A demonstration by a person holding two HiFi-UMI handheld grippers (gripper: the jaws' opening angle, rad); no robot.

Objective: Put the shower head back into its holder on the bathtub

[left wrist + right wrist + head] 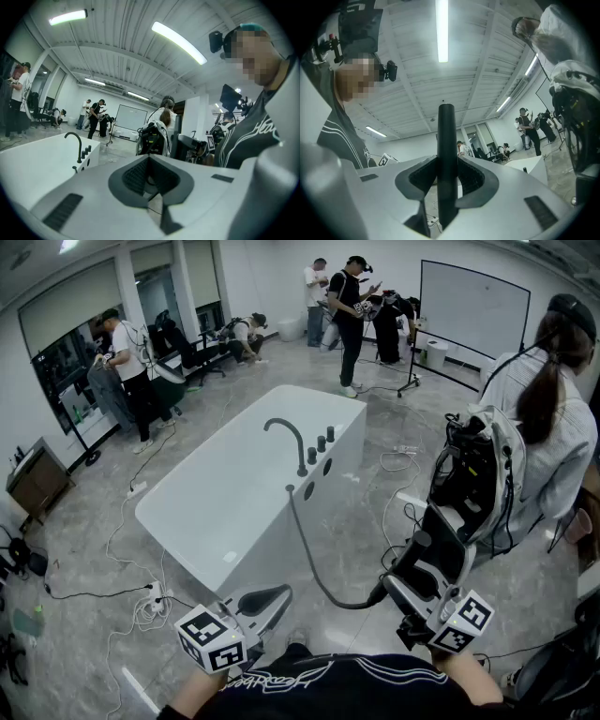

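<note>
The right claw (446, 185) grips the shower head (446, 131) by its stiff black handle, upright between its jaws. It looks light but smooth, so mid-handle seems safest — the trailing hose (314, 563) will likely tug toward the tub (234, 493) ahead. The left claw (151, 185) is clenched, empty.

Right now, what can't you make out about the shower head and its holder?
- Spray face of the shower head: unseen; the right gripper view shows only a black stem in the right gripper.
- Head view: that gripper covers it where the hose ends.
- The holder: too small in the head view to tell from the bathtub's black fittings.
</note>
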